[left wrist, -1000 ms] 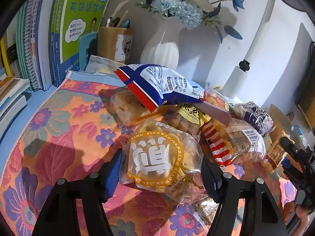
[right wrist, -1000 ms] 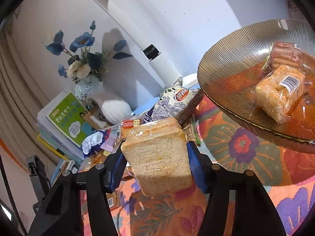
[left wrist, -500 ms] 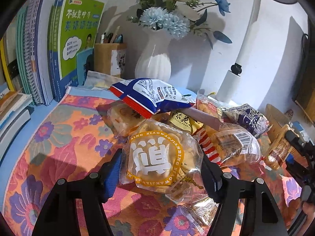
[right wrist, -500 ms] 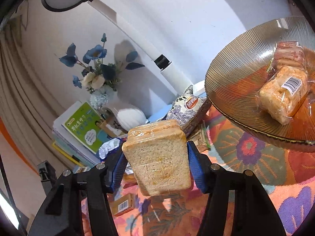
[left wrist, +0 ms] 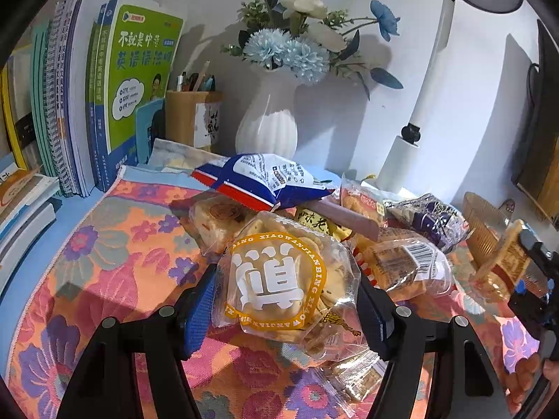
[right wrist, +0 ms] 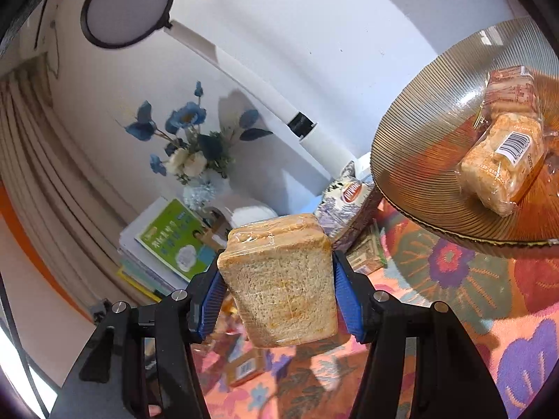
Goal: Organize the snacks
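Observation:
My left gripper [left wrist: 284, 296] is shut on a clear cookie bag with a yellow ring label [left wrist: 283, 286], held at the near side of a snack pile: a blue and white bag [left wrist: 265, 179], a barcoded pastry pack [left wrist: 405, 265], a purple patterned bag [left wrist: 429, 218]. My right gripper [right wrist: 276, 293] is shut on a wrapped bread slice pack [right wrist: 279, 279], held in the air left of the amber ribbed glass plate [right wrist: 419, 160]. The plate holds two wrapped pastries [right wrist: 503, 160]. The right gripper with its bread also shows at the left wrist view's right edge [left wrist: 506, 262].
A floral orange cloth [left wrist: 104, 255] covers the table. At the back stand books [left wrist: 115, 94], a wooden pen holder [left wrist: 192, 118], a white vase with blue flowers [left wrist: 269, 129] and a white lamp post [left wrist: 412, 136]. Small snack packets [right wrist: 367, 255] lie near the plate.
The right gripper has lifted the bread pack higher and tilted, so the plate sits lower and nearer. The left gripper has drawn the cookie bag up and back slightly from the pile.

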A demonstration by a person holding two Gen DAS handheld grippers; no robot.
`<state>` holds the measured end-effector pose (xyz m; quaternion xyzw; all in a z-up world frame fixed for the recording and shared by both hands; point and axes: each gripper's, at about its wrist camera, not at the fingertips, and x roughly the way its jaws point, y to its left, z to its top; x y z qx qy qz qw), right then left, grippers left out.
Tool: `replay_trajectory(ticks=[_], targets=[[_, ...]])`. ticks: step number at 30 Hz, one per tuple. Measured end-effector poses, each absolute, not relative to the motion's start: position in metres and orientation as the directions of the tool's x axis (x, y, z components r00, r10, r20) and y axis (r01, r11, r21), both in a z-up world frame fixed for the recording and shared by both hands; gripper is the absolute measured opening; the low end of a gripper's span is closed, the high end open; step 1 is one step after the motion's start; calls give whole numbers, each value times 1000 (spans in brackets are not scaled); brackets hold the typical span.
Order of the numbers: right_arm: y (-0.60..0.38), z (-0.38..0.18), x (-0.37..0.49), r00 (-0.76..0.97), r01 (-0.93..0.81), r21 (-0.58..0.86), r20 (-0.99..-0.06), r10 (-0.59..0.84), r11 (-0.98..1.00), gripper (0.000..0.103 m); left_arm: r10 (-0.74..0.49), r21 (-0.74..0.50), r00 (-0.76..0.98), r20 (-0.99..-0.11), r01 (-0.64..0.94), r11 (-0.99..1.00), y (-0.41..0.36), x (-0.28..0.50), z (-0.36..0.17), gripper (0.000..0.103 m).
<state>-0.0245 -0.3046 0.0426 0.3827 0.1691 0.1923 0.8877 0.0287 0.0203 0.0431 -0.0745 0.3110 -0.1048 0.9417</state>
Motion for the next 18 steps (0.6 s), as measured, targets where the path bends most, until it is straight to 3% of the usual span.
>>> replay_trajectory(ticks=[9, 18], targets=[[-350, 101, -61, 872, -279, 753, -61, 485, 596, 56, -280, -227, 798, -534, 184, 956, -5, 38, 104, 70], [-442, 133, -54, 901, -107, 791, -179, 395, 602, 56, -491, -246, 707, -509, 427, 870, -136, 69, 165, 70]])
